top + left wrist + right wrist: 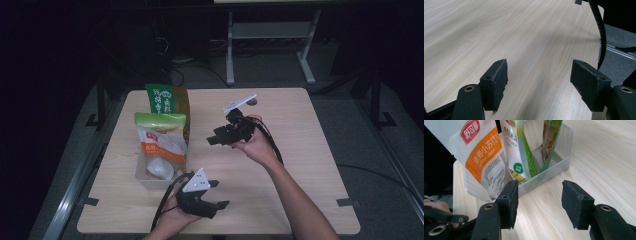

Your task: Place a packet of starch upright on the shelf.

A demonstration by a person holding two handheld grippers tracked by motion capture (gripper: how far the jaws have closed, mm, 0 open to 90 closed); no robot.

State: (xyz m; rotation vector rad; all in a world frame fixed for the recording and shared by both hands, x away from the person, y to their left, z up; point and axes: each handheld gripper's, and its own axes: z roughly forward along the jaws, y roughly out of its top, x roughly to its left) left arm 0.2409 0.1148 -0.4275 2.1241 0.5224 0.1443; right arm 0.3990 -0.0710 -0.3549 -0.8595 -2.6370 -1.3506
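A clear plastic bin stands at the table's left side. Several food pouches stand upright in it: a white and orange one, a green and white one and a green and brown one. My right gripper hovers over the table's middle with its jaws pointing left at the bin, open, nothing between them. Near the front edge, just right of the bin, my left gripper is open over bare wood.
The light wooden table has its right edge near the left gripper's jaws, where a black cable hangs. A white desk frame stands on the dark floor behind the table.
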